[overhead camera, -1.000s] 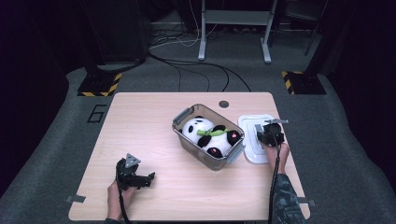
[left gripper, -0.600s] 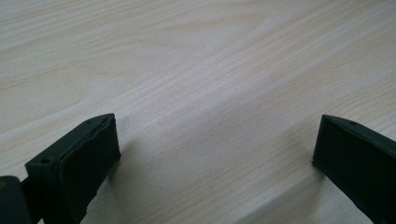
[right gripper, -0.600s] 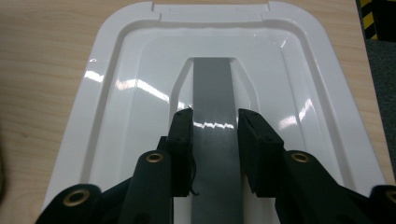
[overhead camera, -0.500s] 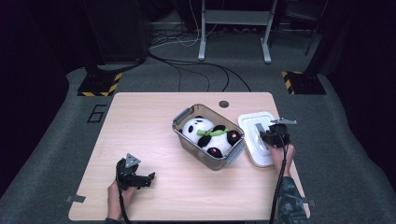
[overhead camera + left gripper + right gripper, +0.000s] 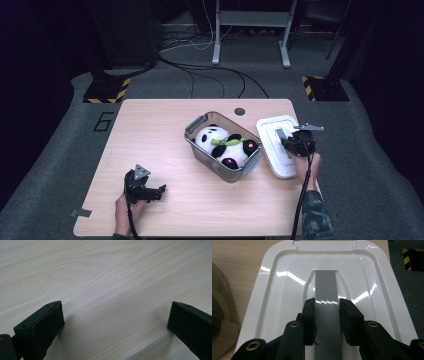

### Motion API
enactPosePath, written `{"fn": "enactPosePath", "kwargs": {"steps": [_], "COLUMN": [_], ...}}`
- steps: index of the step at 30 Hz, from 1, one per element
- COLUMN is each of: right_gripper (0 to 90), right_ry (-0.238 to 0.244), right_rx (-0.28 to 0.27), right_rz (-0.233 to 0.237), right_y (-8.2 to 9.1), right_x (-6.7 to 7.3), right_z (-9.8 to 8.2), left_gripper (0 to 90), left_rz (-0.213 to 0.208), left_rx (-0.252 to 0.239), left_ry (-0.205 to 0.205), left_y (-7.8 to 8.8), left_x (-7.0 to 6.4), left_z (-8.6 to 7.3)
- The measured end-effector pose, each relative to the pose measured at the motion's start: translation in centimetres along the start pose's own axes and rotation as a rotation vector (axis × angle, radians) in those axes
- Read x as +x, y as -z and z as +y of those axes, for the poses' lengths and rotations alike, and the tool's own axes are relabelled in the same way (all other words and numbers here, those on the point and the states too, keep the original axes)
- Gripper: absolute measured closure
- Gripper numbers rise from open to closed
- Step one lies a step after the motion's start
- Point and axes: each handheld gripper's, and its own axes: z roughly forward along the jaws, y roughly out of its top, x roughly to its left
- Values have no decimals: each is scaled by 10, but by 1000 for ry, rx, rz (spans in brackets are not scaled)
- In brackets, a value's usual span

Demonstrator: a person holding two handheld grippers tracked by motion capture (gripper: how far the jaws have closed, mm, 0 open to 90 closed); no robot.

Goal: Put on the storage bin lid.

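The right gripper (image 5: 326,305) is clenched on the grey handle (image 5: 325,290) that runs along the middle of the white lid (image 5: 274,302), one jaw pressing on each side of it. The lid (image 5: 272,135) is at the right edge of the table (image 5: 150,130), just beside the clear box (image 5: 196,124), in which a panda plush toy (image 5: 225,147) lies. The left gripper (image 5: 115,320) rests low over the bare wood near the front left corner, with jaws wide apart and nothing between them.
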Motion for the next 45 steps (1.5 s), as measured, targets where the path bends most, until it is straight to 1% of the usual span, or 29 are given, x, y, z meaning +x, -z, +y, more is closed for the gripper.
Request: {"fn": "enactPosePath", "kwargs": {"steps": [1,4,5,12,22,24,25,26,34,35,41,43,44,45], "right_gripper": [663,663,664,664,663,664,663,663,663,663,663,663,663,663], "right_ry": [-4,4,9,23,41,51,54,59,90,94,117,131,131,146], "right_rx": [-3,-12,-18,-38,-80,-83,-84,-86,-110,-112,-126,-128,-128,-127], "right_rz": [3,-1,-2,-8,8,14,18,23,69,76,132,144,144,158], "right_y": [2,9,11,26,43,45,47,48,56,57,61,61,61,62], "right_x": [0,-1,0,1,8,10,12,14,30,33,51,58,58,64], "right_z": [2,7,9,25,47,51,53,55,67,69,77,79,79,81], "left_gripper": [1,0,0,0,0,0,0,0,0,0,0,0,0,0], "left_rz": [-3,0,-6,-5,-5,0,-3,0,0,-3,0,-3,-3,-3], "left_rx": [3,0,12,9,9,1,6,0,0,6,3,6,6,6], "left_ry": [-2,0,-3,-3,-4,0,-2,1,0,-1,-1,-1,-1,-1], "left_y": [0,0,1,1,1,0,0,0,0,0,0,0,0,0], "left_x": [0,0,0,0,0,0,0,0,0,0,0,0,0,0], "left_z": [0,0,0,0,0,0,0,0,0,0,0,0,0,0]}}
